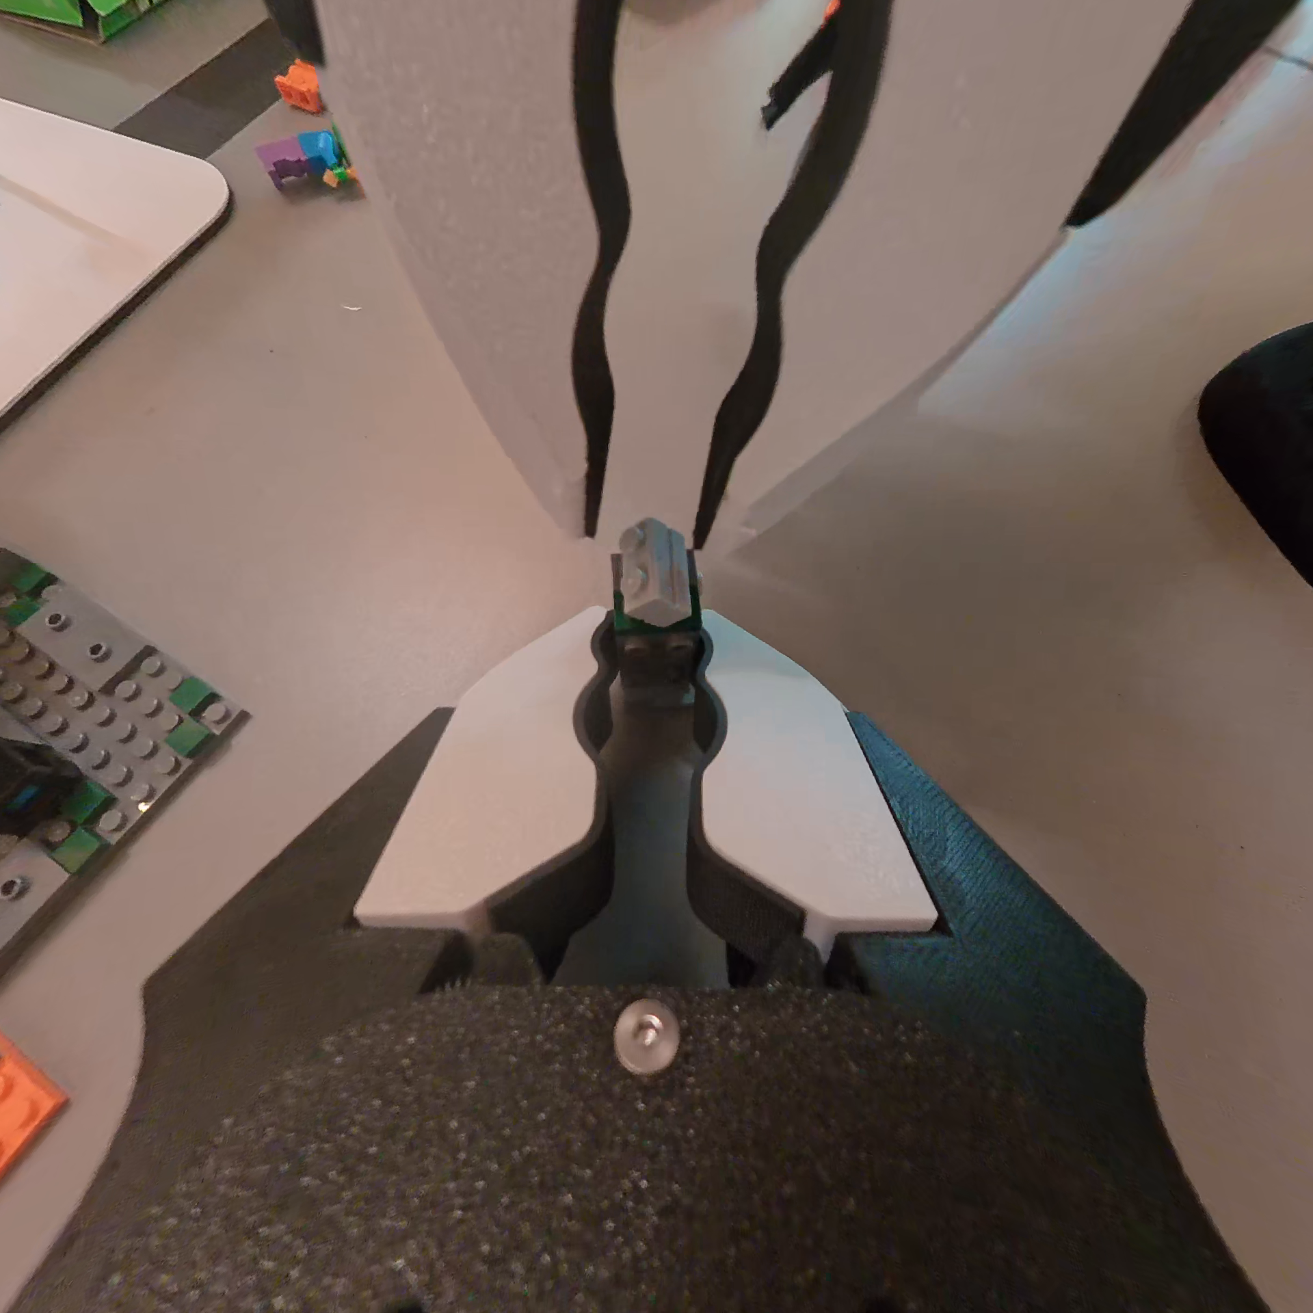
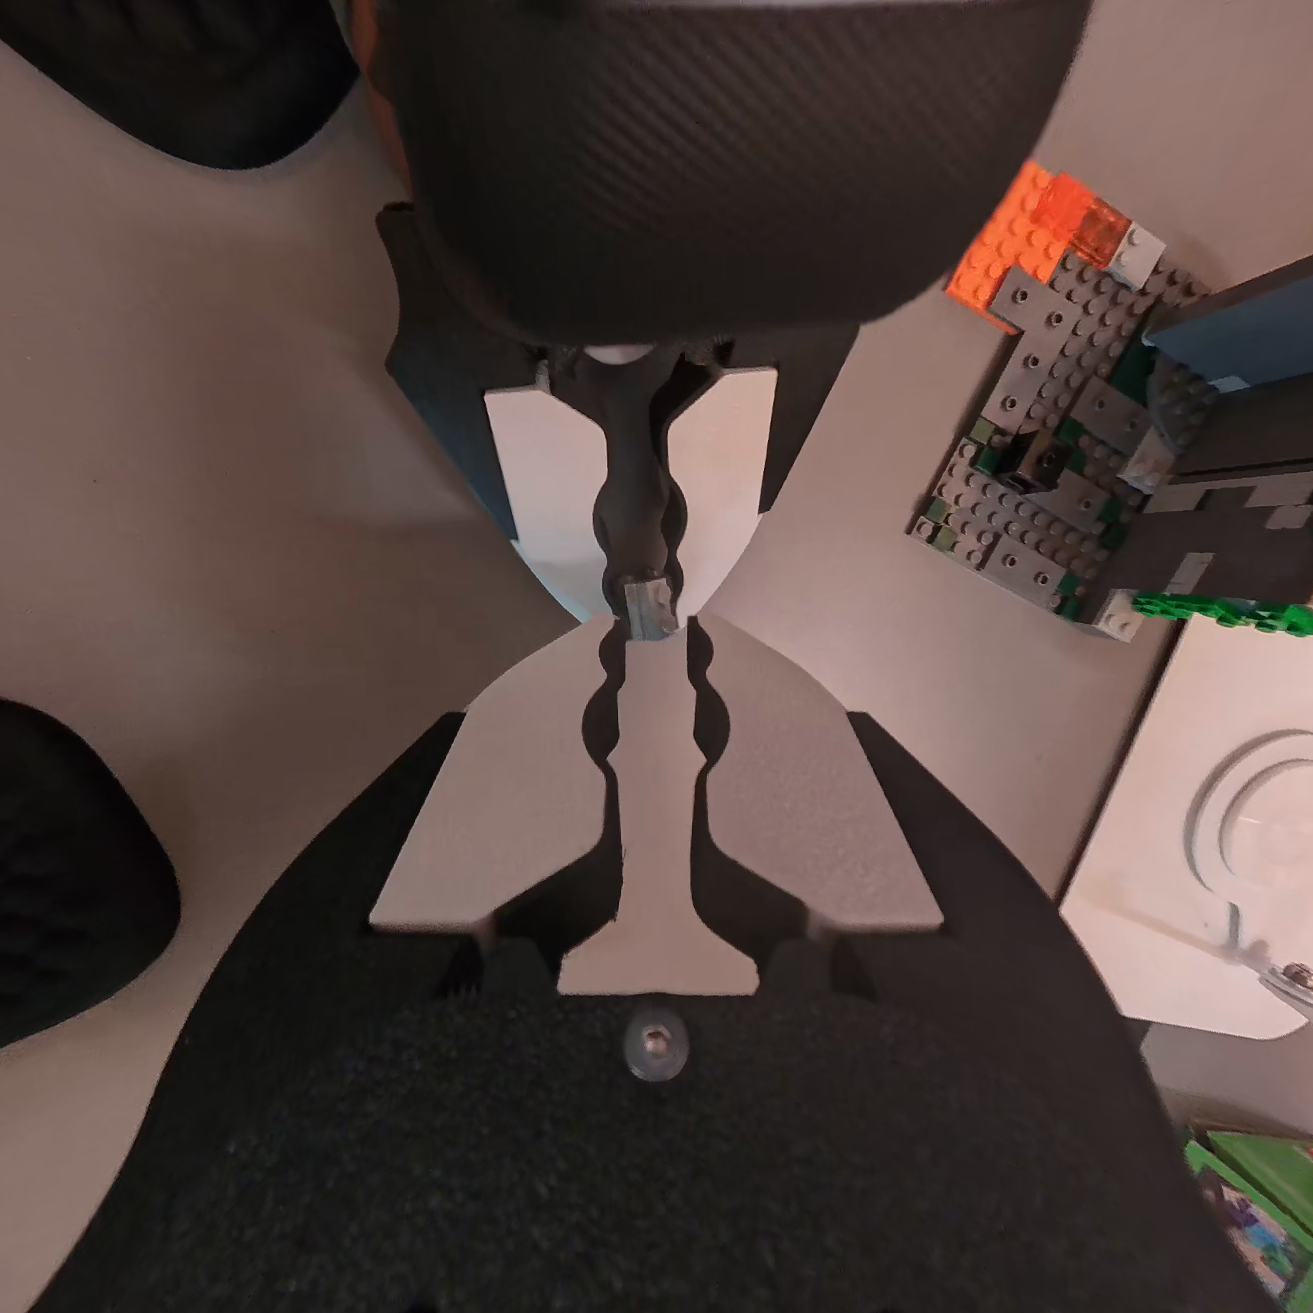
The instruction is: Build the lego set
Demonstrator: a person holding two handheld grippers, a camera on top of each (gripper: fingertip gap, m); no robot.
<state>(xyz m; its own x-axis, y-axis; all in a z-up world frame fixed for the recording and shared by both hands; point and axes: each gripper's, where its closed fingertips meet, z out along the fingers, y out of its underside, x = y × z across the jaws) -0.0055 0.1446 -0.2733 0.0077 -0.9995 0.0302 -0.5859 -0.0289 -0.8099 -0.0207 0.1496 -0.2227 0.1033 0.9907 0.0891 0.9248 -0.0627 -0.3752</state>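
Pale grey tabletop (image 1: pixel 298 455) spreads under both my claws, which meet tip to tip above it. My left claw (image 1: pixel 654 625) is clamped on a small stack of grey and green lego pieces (image 1: pixel 652 586), studs facing up and left. My right claw (image 2: pixel 657 629) stands a little apart, its 2 white fingertips (image 2: pixel 568 661) just at that stack's far end. Off to my left lies the grey studded lego baseplate with green tiles (image 1: pixel 114 717), near an orange plate (image 2: pixel 1009 234).
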